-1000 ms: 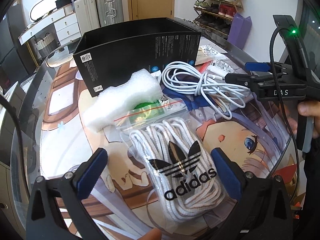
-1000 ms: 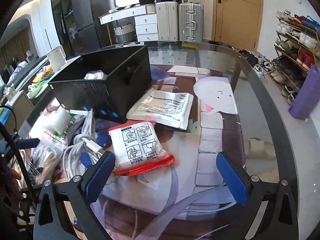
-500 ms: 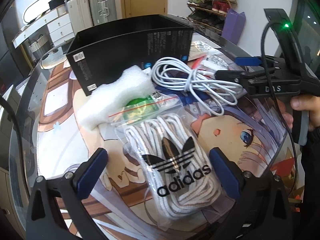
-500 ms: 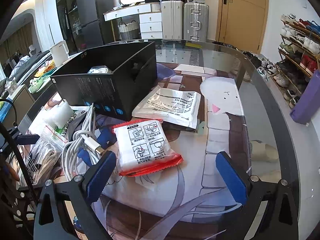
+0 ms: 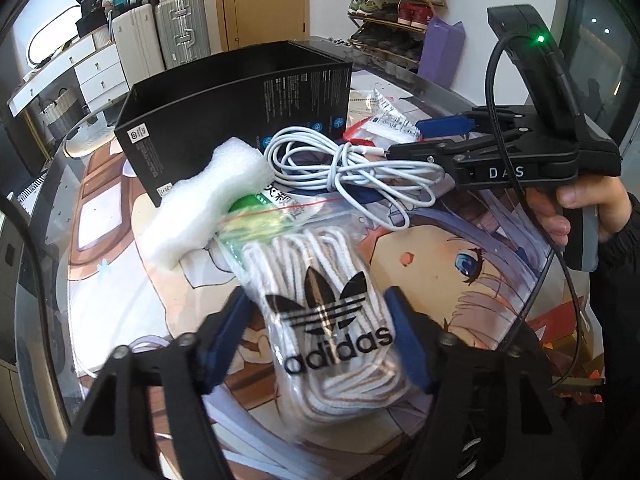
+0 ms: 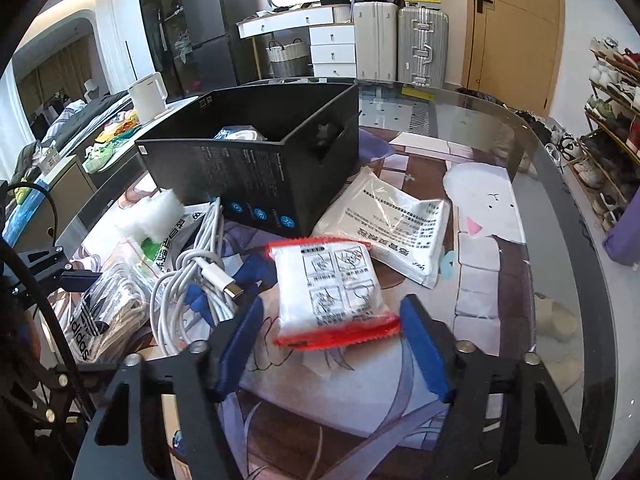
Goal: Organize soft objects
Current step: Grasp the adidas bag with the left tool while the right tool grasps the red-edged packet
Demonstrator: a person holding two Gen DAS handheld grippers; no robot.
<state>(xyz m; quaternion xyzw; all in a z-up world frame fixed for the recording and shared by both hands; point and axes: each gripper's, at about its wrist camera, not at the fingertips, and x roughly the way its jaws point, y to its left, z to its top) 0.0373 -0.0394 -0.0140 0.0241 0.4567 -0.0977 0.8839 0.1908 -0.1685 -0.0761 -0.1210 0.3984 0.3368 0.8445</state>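
Left wrist view: the left gripper has just been closing, and its blue pads now flank the clear plastic bag of white laces with a black trefoil logo, pressing its sides; the bag rests on the printed glass-topped table, near the open black cardboard box; a second ago the jaws stood wide with the bag lying loose between them. Right wrist view: the right gripper has likewise just been closing around the red-edged white sachet with printed diagrams; the pads sit just beside its near corners, but contact cannot be confirmed, so the grasp state cannot be told; earlier these jaws were also spread wide. Judgement: both grasps are being established, so lifting each soft item toward the box is the likely next step; the white coiled cable and white foam block remain unsorted.
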